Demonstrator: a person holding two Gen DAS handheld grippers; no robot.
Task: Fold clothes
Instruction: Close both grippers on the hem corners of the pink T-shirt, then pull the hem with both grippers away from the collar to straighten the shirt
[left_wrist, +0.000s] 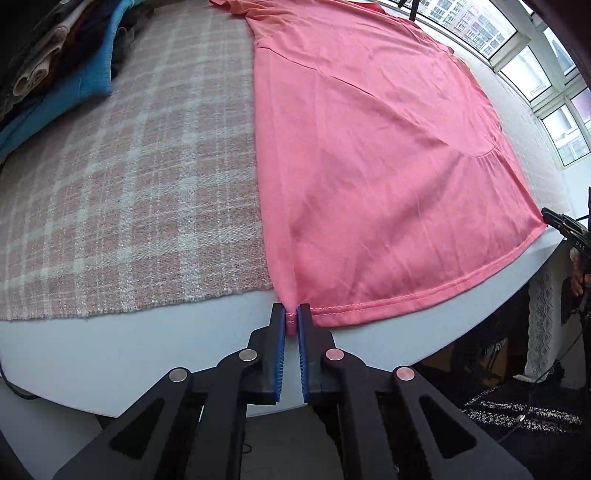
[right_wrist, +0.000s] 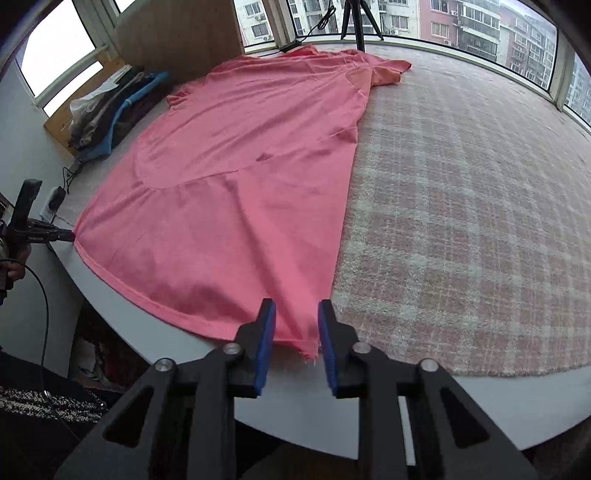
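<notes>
Pinching the hem corner of the pink shirt (left_wrist: 369, 166), the left gripper (left_wrist: 291, 319) has its blue pads nearly together with cloth between them. The right gripper (right_wrist: 296, 325) stands parted, straddling the other hem corner without clamping it. The shirt lies flat across the checked blanket (left_wrist: 129, 203) on the table (left_wrist: 147, 343).
</notes>
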